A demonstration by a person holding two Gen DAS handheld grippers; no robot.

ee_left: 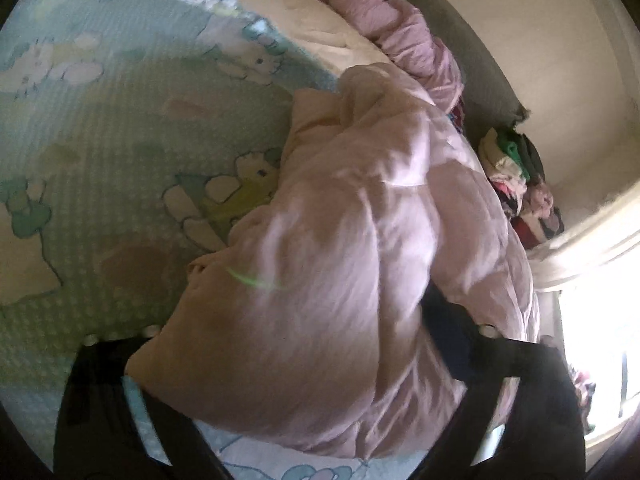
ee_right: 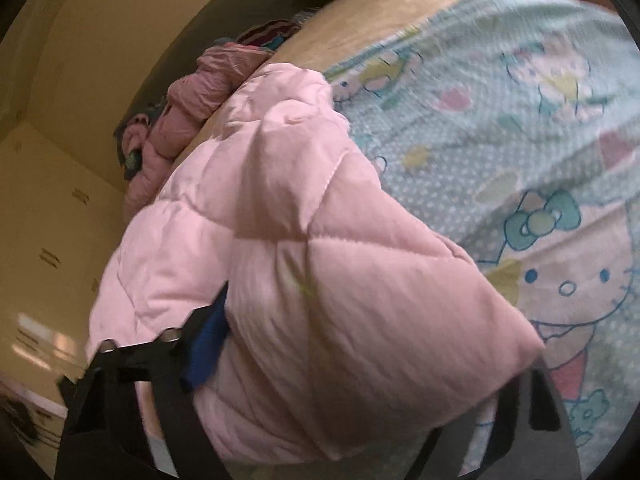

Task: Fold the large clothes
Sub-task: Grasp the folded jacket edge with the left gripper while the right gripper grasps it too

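Black fingers [ee_left: 100, 392] of left gripper [ee_left: 316, 360] nearest lens, straddling bunched pink puffer jacket [ee_left: 352, 240]; grip unclear. Right gripper [ee_right: 360, 364] likewise astride jacket bulk, blue pad [ee_right: 208, 344] against fabric; clamp unclear. Jacket ahead, on cartoon-print bedsheet [ee_left: 100, 128]. Likely gathering for fold. Next: firm pinch both sides, lift, spread flat.

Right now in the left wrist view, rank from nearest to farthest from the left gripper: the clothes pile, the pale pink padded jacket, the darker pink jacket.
1. Pale pink padded jacket, between the fingers.
2. Clothes pile, right, by the wall.
3. Darker pink jacket, top, at the bed's far edge.
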